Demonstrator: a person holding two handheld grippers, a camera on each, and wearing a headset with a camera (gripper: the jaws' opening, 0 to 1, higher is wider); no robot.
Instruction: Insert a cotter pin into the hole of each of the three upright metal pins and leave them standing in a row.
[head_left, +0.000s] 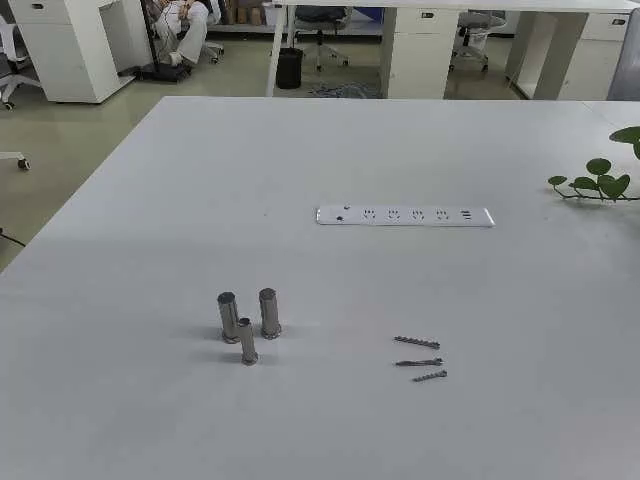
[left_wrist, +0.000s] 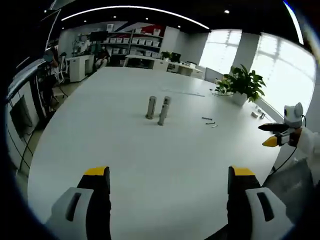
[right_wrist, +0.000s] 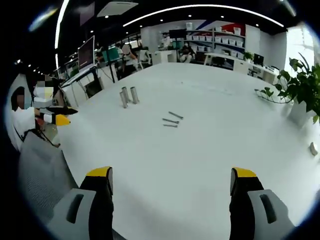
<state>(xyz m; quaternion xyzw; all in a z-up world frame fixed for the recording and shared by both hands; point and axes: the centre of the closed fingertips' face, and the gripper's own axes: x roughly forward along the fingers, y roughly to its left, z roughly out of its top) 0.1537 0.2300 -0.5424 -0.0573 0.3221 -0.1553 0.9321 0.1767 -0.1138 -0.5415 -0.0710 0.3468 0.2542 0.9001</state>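
Head view: three upright metal pins (head_left: 247, 335) stand clustered, not in a row, toward the near edge of the table (head_left: 320, 150), left of centre; their holes are too small to make out; three cotter pins (head_left: 419, 362) lie loose to their right; a plant (head_left: 598, 182) at the right edge is cut off; markings on the power strip (head_left: 405, 216) are illegible; left gripper (left_wrist: 170, 172) and right gripper (right_wrist: 170, 172) both gape wide, holding nothing.

Rear-left metal pin (head_left: 229, 316), rear-right metal pin (head_left: 269, 312), front metal pin (head_left: 247, 341): grey cylinders with flanged bases, stood upright in a tight triangle toward the near edge of the tabletop (head_left: 330, 150). Cotter pins (head_left: 419, 362), three: laid flat, roughly parallel, set well apart toward the right edge.
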